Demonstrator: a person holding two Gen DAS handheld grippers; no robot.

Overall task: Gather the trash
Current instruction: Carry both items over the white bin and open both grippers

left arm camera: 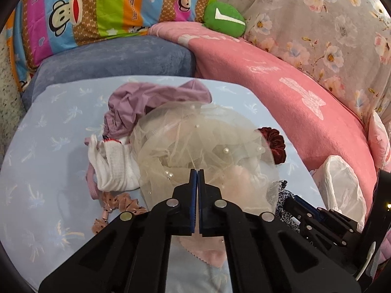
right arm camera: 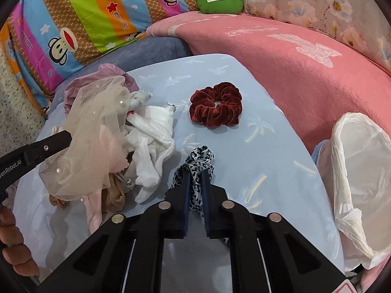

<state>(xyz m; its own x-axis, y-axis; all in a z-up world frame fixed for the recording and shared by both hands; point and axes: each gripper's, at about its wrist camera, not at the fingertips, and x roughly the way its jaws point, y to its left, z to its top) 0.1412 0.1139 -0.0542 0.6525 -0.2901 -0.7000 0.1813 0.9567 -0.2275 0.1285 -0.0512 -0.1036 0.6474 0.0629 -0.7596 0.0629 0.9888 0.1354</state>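
Note:
My left gripper (left arm camera: pixel 197 172) is shut on a beige tulle veil with pearls (left arm camera: pixel 195 136), which drapes over its closed pads. In the right wrist view the left gripper (right arm camera: pixel 69 135) pinches that veil (right arm camera: pixel 97 127) above a pile of white socks (right arm camera: pixel 151 146). My right gripper (right arm camera: pixel 198 173) is shut on a black-and-white leopard-print scrunchie (right arm camera: pixel 199 158) that lies on the light blue sheet (right arm camera: pixel 256 146). A dark red velvet scrunchie (right arm camera: pixel 216 105) lies apart, further back on the sheet. A white plastic bag (right arm camera: pixel 361 171) stands open at the right.
A purple cloth (left arm camera: pixel 146 97) and a pink dotted scrunchie (left arm camera: pixel 117 207) lie in the pile, with pale pink cloth under it. A pink blanket (right arm camera: pixel 293 61) rises to the right, a blue-grey cushion (left arm camera: pixel 117 58) and a striped monkey quilt (left arm camera: pixel 97 7) behind, a green cushion (left arm camera: pixel 223 19) at the back.

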